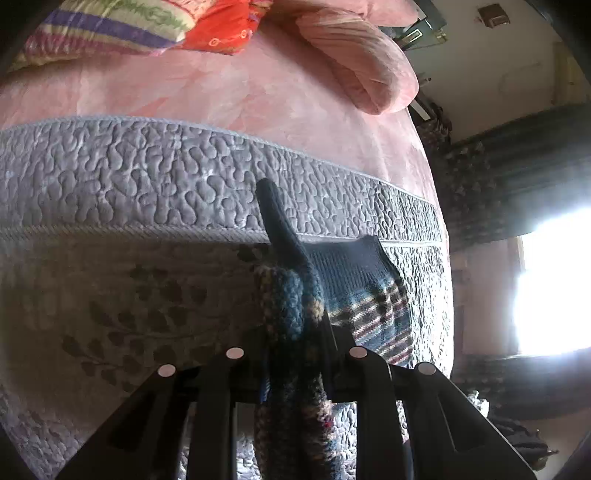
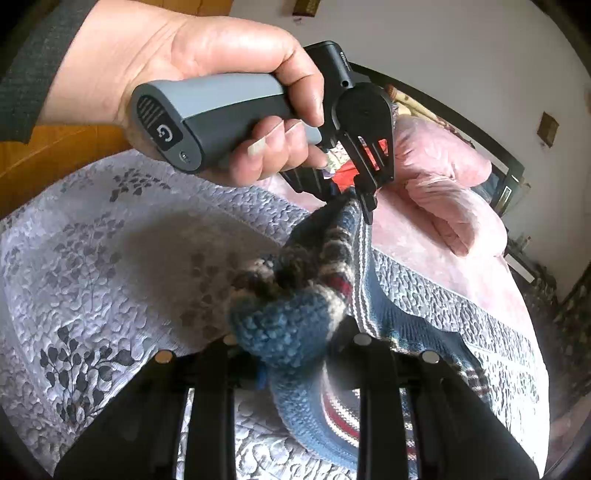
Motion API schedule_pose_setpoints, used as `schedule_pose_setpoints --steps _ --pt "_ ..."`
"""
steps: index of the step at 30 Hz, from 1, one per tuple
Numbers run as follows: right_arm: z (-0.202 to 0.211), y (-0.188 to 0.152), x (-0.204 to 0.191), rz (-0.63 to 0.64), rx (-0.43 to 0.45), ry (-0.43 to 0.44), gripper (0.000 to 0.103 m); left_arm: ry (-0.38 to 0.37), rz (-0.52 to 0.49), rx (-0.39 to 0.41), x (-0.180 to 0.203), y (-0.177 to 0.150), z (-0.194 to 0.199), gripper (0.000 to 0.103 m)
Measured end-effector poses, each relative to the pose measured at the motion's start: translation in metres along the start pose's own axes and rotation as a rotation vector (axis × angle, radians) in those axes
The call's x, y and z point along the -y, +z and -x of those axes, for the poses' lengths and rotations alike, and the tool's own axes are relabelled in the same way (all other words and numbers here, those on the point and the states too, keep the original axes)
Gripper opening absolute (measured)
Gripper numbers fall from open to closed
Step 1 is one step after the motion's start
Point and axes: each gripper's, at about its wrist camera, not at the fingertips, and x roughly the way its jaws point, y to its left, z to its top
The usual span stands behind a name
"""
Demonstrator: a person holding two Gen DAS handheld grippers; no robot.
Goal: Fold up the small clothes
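Observation:
A small blue knitted garment with plaid stripes (image 1: pixel 362 291) hangs above the grey quilted bed cover (image 1: pixel 147 177). My left gripper (image 1: pixel 295 347) is shut on a bunched fold of it, and a dark tip of the knit sticks up past the fingers. In the right wrist view the same knit (image 2: pixel 295 317) stretches from my right gripper (image 2: pixel 291 365), shut on a blue rolled edge, up to the left gripper (image 2: pixel 360 199). A hand (image 2: pixel 192 66) holds that left gripper by its grey handle. The rest of the garment drapes down onto the cover at the right.
A pink blanket (image 1: pixel 258 88) lies beyond the quilted cover, with a rolled pink pillow (image 1: pixel 362 66) and a striped and red cushion (image 1: pixel 155 26) at the far end. A bright window (image 1: pixel 554 284) glares at the right. An orange wooden surface (image 2: pixel 48 155) borders the bed.

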Motion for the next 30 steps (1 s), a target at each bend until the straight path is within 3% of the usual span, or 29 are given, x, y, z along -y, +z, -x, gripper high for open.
schedule_pose_setpoints --steps 17,30 --pt "0.033 -0.001 0.059 -0.114 0.041 -0.022 0.022 0.054 -0.056 0.011 0.077 0.005 0.001 0.021" --pt "0.054 -0.018 0.111 -0.209 0.051 -0.040 0.021 0.099 -0.092 0.007 0.138 0.005 -0.021 0.021"
